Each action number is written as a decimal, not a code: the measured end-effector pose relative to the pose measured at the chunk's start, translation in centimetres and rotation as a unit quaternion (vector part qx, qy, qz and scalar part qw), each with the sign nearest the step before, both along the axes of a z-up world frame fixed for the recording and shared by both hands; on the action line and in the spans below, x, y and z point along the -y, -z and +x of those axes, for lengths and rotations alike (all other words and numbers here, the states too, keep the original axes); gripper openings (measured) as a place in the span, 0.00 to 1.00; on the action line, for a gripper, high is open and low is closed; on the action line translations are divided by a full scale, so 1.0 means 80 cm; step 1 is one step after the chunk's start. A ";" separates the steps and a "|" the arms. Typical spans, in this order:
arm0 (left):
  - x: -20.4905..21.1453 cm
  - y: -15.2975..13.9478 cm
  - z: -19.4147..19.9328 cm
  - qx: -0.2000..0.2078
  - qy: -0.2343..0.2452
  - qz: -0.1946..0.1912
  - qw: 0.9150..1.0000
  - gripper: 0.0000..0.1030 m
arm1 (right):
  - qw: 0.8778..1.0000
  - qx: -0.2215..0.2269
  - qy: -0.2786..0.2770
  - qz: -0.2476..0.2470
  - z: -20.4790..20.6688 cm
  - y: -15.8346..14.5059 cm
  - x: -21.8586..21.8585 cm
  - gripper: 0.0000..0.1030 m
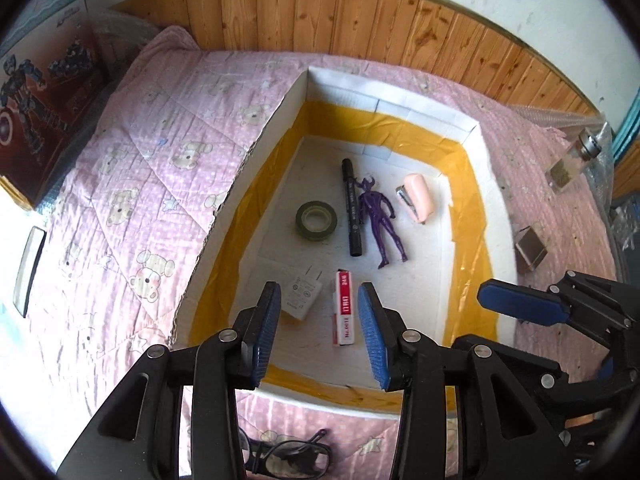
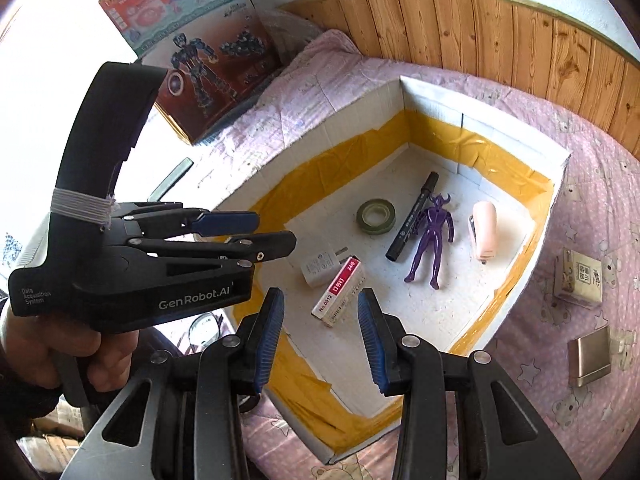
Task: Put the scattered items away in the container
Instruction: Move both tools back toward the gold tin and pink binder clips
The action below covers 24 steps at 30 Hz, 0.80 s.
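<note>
1. Both grippers hang above the box, angled down into it, and neither carries a thing. The left gripper has its blue pads parted with nothing between them; below the gap lie only the box floor and the staple box.
2. The right gripper is likewise released, jaws apart and empty, pointed at the same corner of the container.
3. The container is a white cardboard box with yellow tape along its inner seams, set on a pink bear-print quilt. Low walls and an open top make dropping things in from above easy.
4. Already inside: a roll of tape, a black marker, a purple figure, a pink stapler, a white charger plug and the staple box beside it. They lie flat and apart from one another, which suggests they were let go one at a time, not stacked.
5. Out on the quilt, right of the box: a small printed carton, a metallic case and a glass jar further back. A pair of glasses lies near the front wall.
6. The job looks better than half done, and the right gripper seems nearest the carton and case.
</note>
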State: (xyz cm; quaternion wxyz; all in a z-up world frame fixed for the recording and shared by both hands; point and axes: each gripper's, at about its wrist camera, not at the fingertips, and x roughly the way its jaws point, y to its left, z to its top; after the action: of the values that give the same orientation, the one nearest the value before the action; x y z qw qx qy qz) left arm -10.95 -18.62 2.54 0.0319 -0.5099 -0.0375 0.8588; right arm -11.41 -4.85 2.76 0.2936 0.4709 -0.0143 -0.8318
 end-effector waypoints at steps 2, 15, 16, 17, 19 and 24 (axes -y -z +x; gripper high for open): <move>-0.012 -0.018 0.020 -0.024 0.007 0.003 1.000 0.41 | 1.000 -0.022 0.002 -0.016 0.011 -0.013 -0.011 0.39; -0.175 -0.045 0.113 -0.070 0.136 0.091 0.984 0.41 | 0.986 -0.120 0.079 -0.087 0.108 -0.054 -0.162 0.39; -0.186 -0.038 0.113 -0.062 0.142 0.094 0.983 0.41 | 0.985 -0.120 0.089 -0.083 0.112 -0.051 -0.175 0.39; -0.197 -0.031 0.112 -0.054 0.145 0.096 0.983 0.42 | 0.985 -0.118 0.098 -0.079 0.115 -0.045 -0.187 0.39; -0.219 -0.016 0.107 -0.040 0.151 0.103 0.982 0.43 | 0.984 -0.110 0.120 -0.068 0.118 -0.030 -0.213 0.39; -0.260 0.025 0.093 -0.006 0.154 0.116 0.981 0.44 | 0.980 -0.070 0.183 -0.041 0.116 0.015 -0.277 0.39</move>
State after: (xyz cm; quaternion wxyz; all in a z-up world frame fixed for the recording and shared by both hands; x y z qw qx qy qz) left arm -3.51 2.14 0.51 0.2227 -0.4969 -0.0574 0.8368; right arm -2.10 17.34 1.54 0.1556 0.3882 -0.1136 -0.9012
